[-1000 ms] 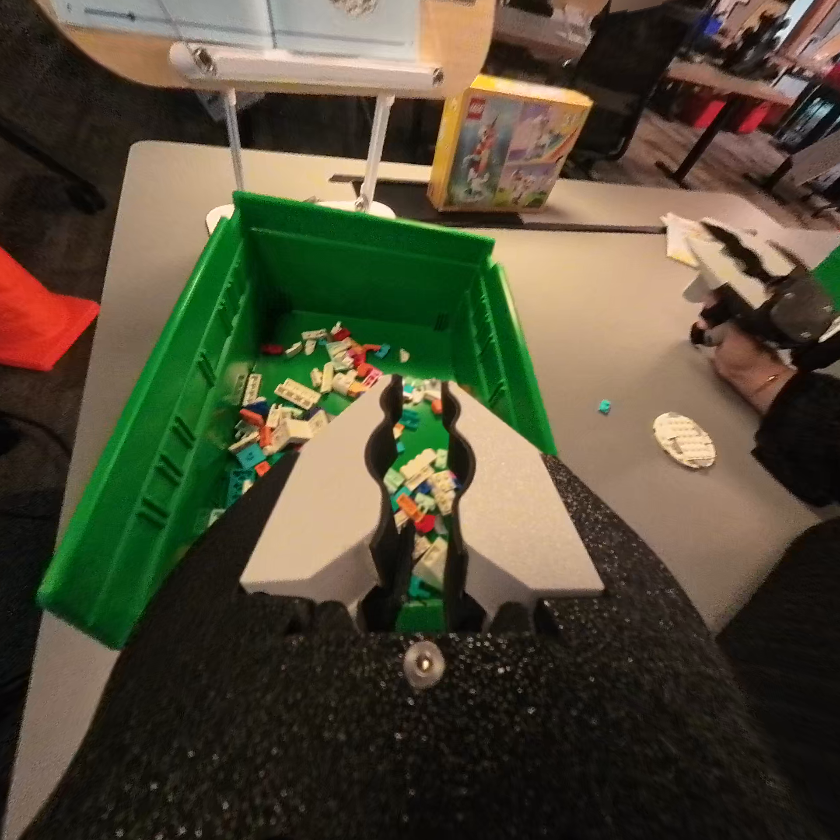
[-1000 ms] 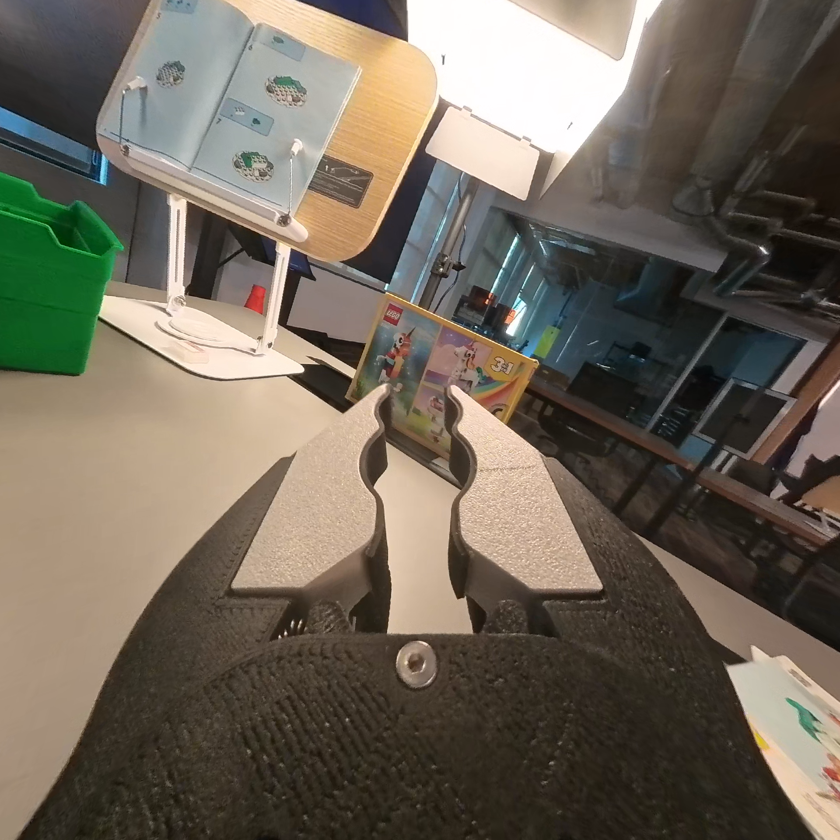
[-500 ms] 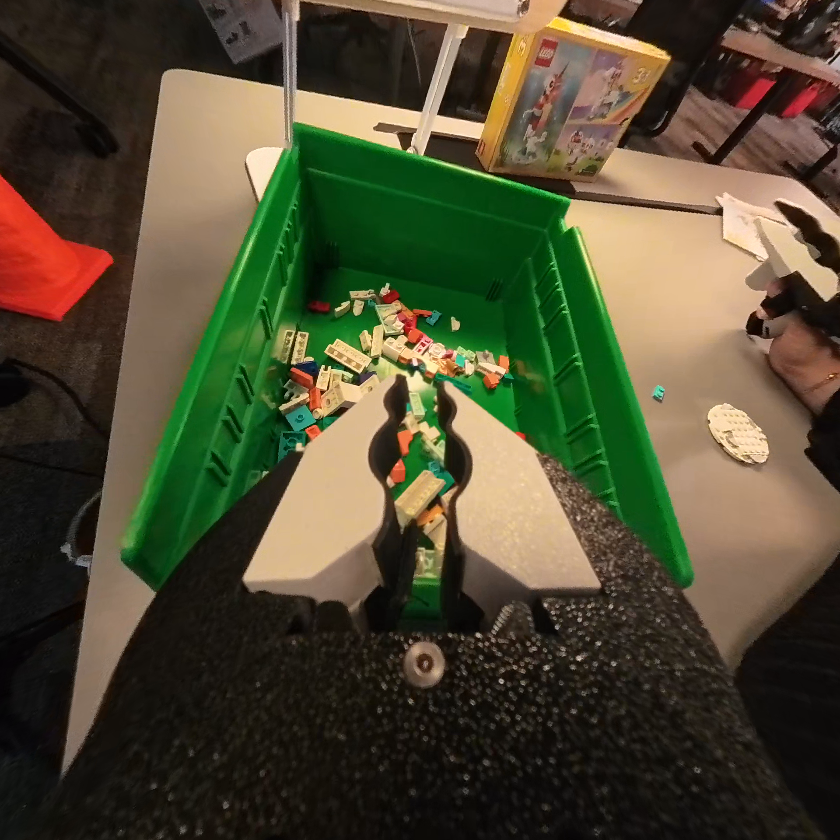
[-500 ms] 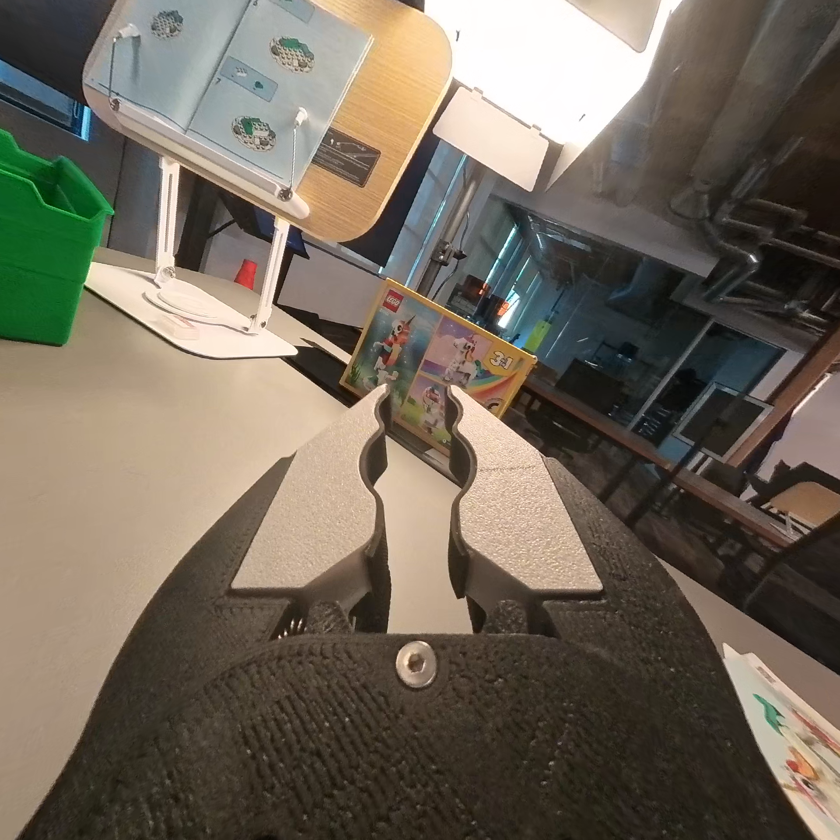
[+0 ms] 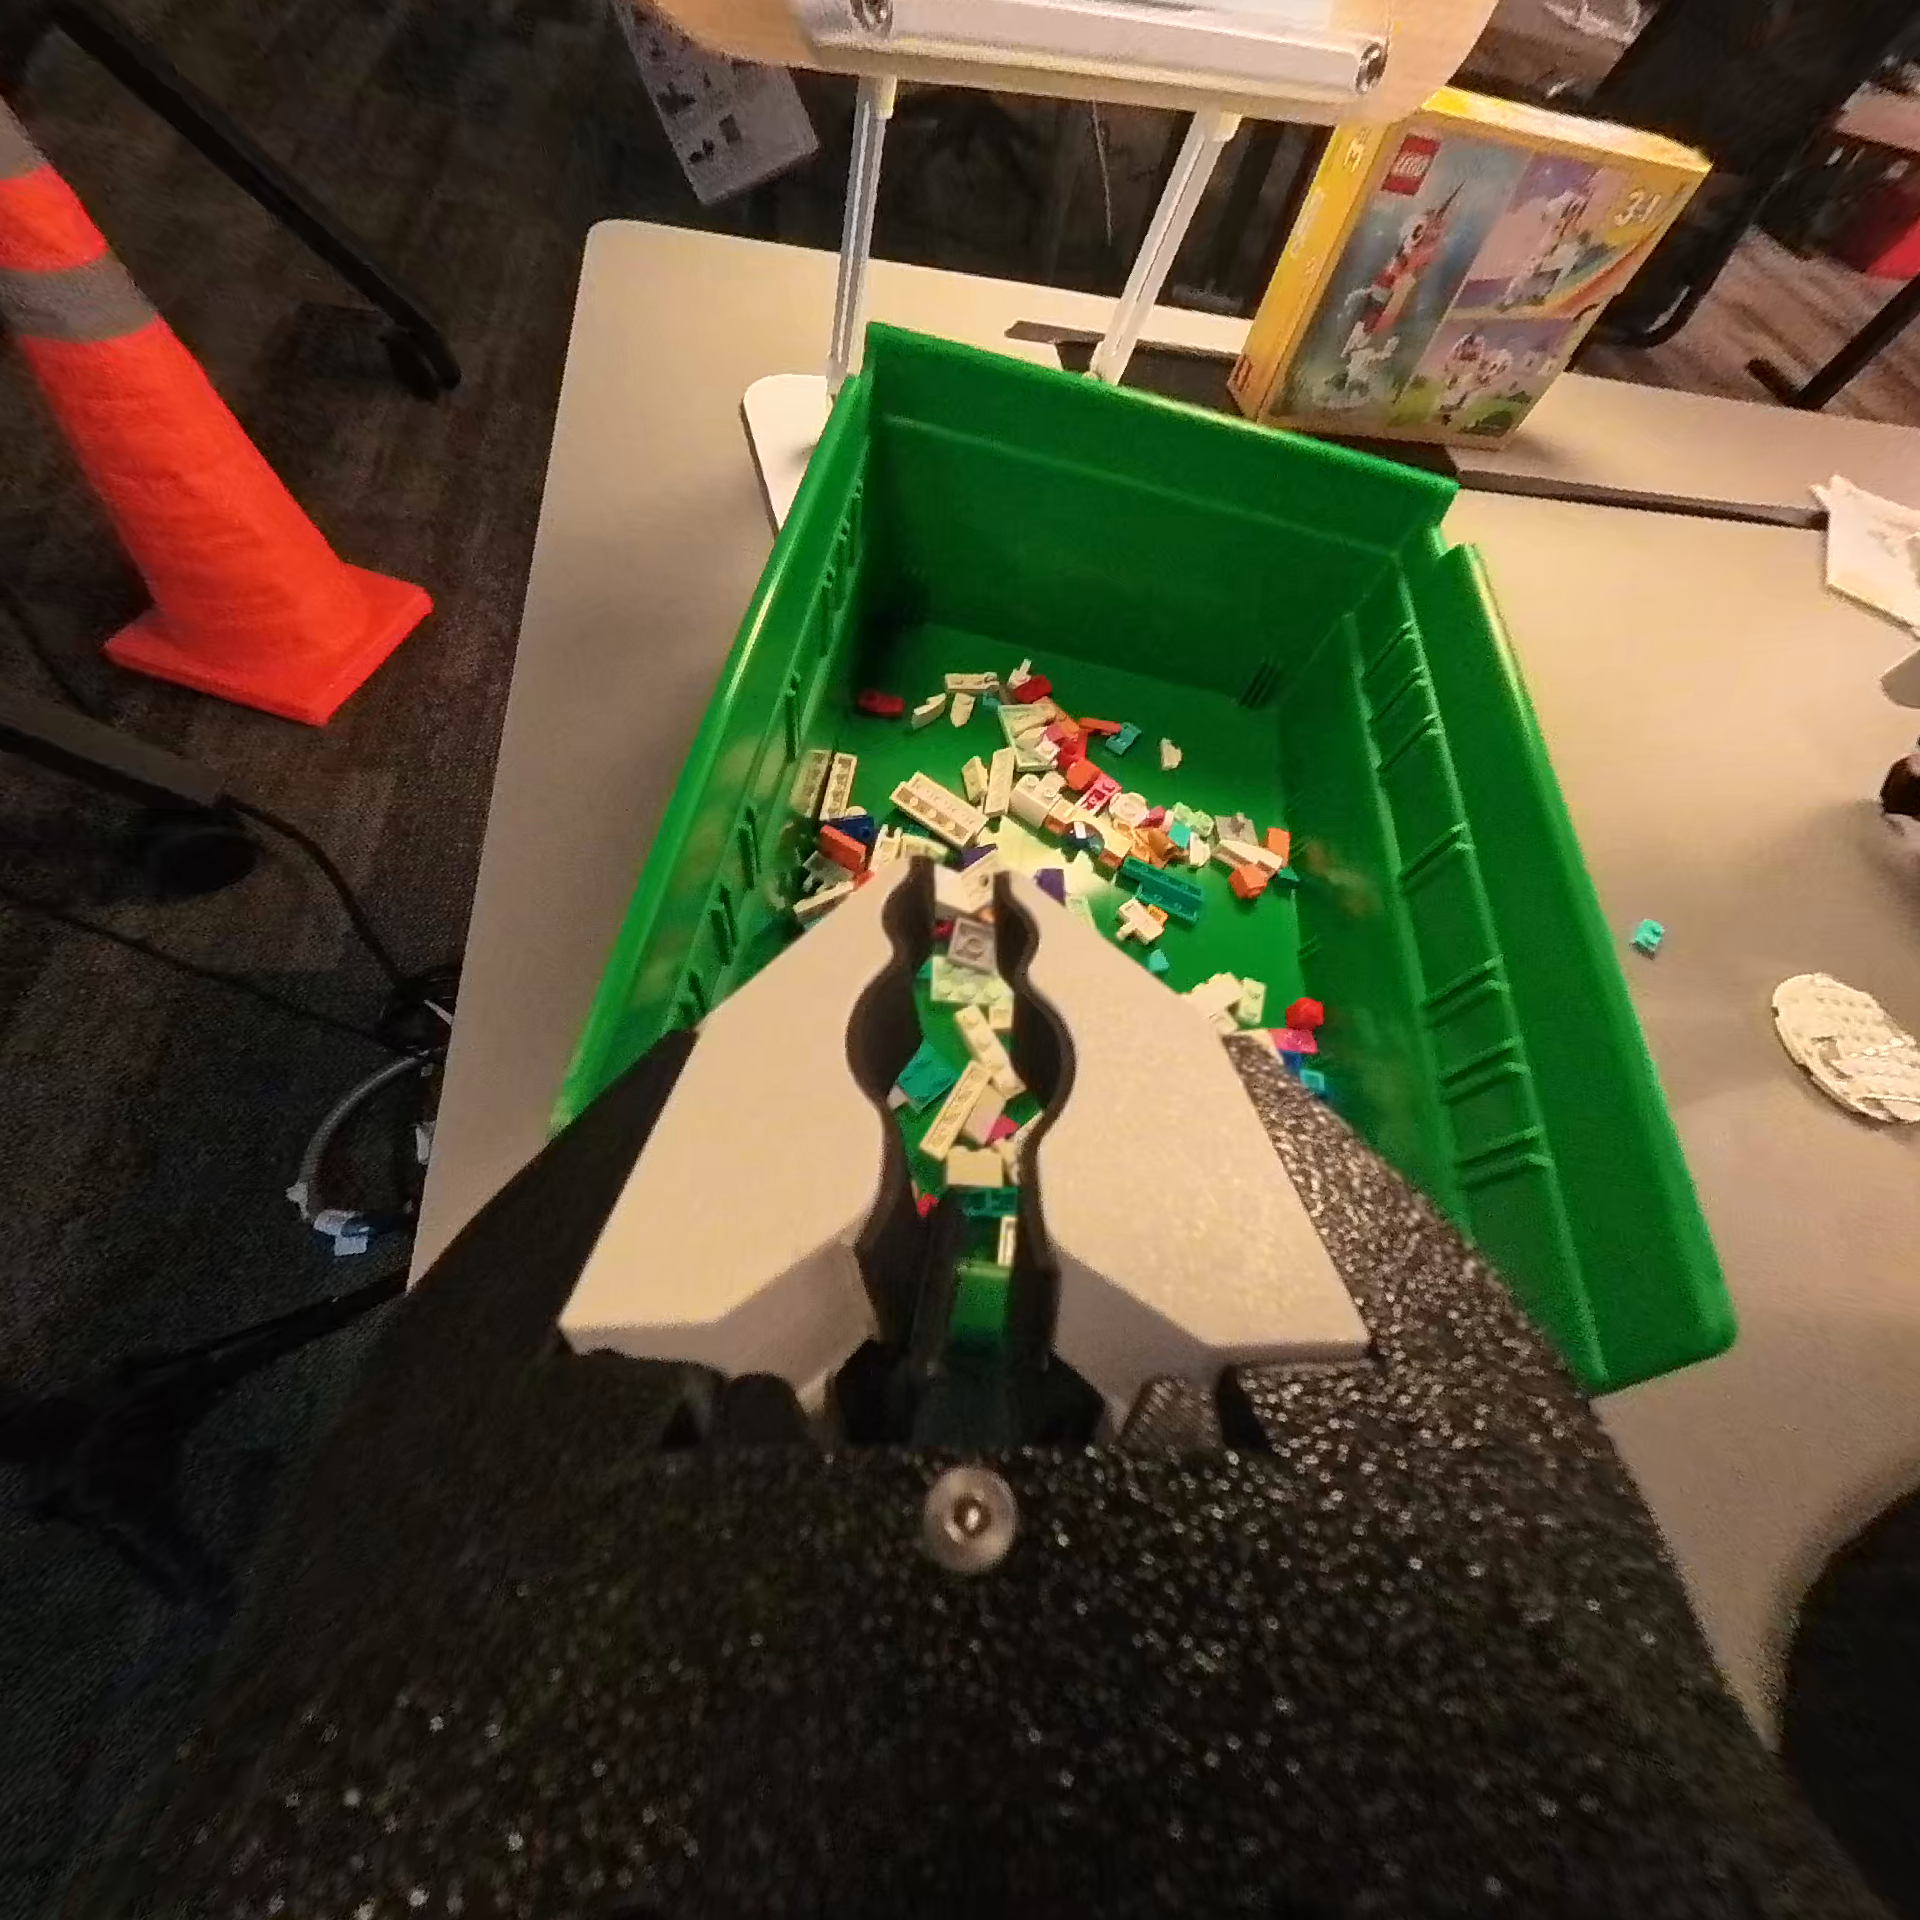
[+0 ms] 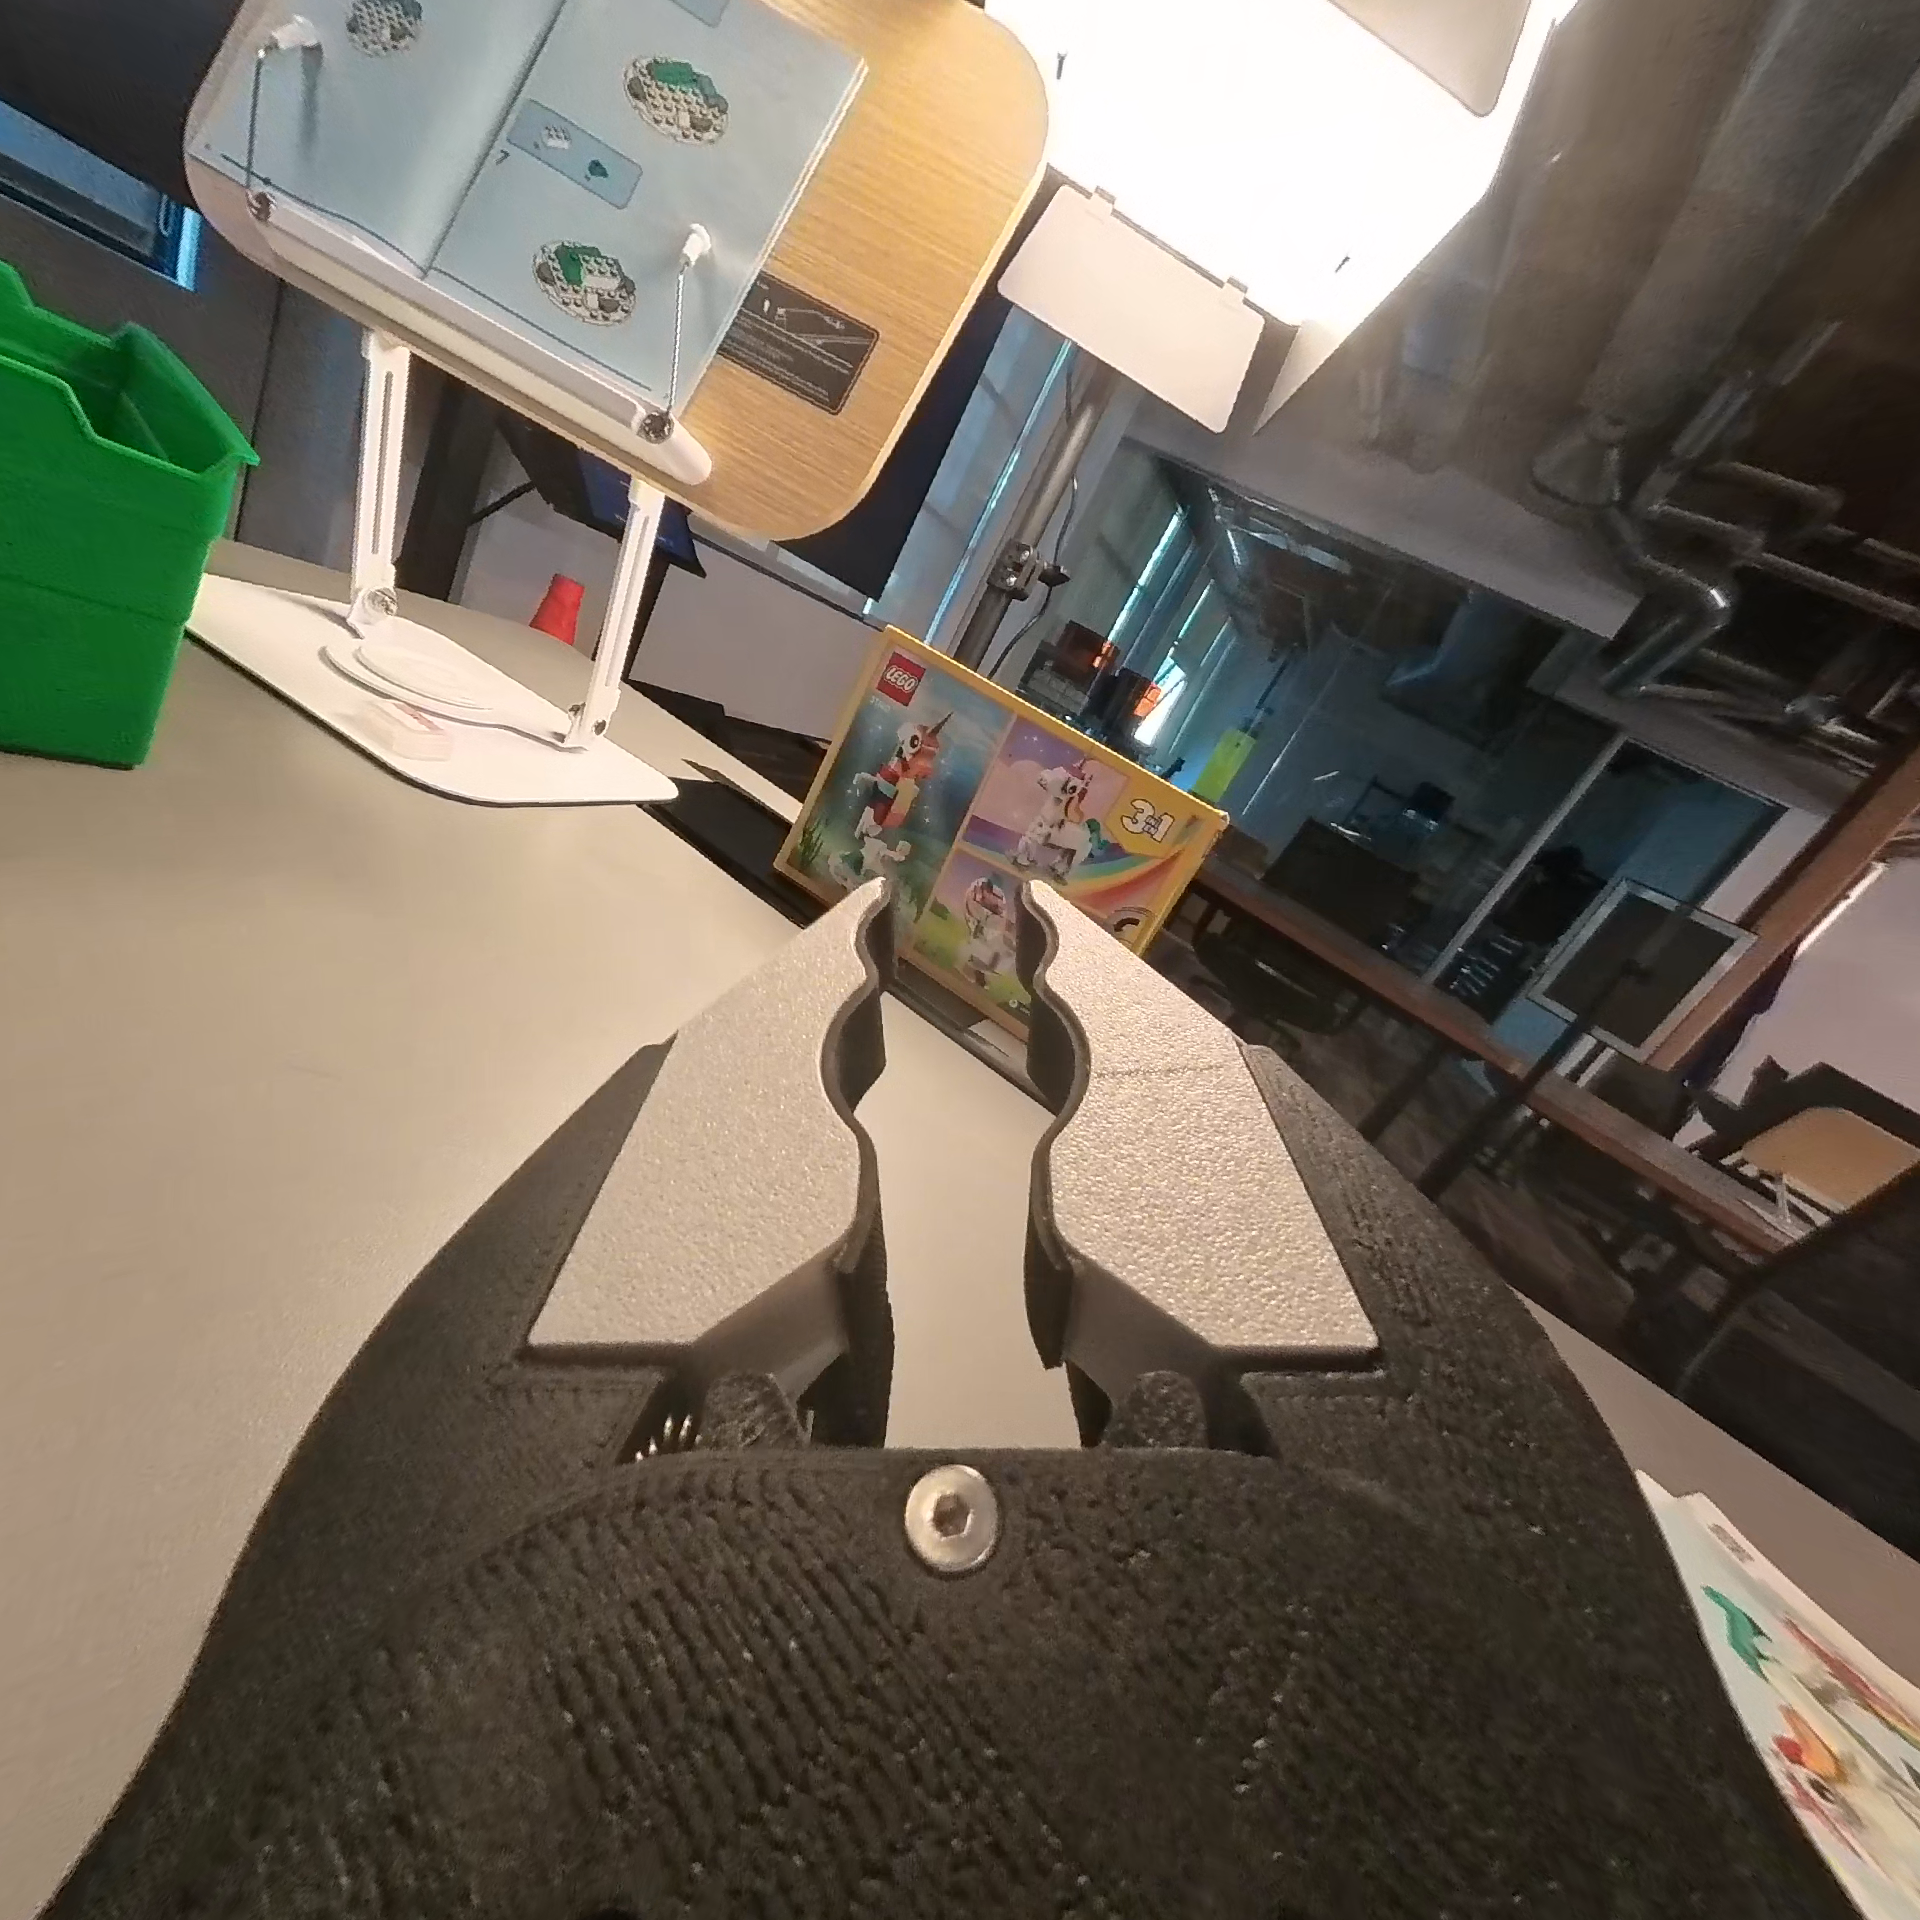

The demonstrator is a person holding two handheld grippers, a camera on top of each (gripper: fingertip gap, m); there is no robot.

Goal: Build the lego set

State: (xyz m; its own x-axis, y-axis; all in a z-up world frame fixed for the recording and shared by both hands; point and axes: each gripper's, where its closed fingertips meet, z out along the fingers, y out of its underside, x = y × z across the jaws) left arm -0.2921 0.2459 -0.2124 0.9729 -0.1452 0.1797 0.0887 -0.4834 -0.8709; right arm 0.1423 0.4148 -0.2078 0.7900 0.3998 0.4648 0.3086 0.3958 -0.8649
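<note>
Raised higher above the green bin (image 5: 1049,520), left gripper (image 5: 961,883) hangs parted and empty; right gripper (image 6: 956,899) idles parted. Brick-picking: next, descend toward bricks (image 5: 1039,800) at twelve o'clock.

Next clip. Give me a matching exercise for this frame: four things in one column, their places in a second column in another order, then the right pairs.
Things:
1. loose bricks
2. round white plate
3. set box
4. orange cone

Places:
A. on the floor, beside the table
B. flat on the table, outside the green bin
C. standing on the table beyond the bin
D. on the bin's bottom, under the open left tool

Pairs: 1-D, 2-B, 3-C, 4-A
</note>
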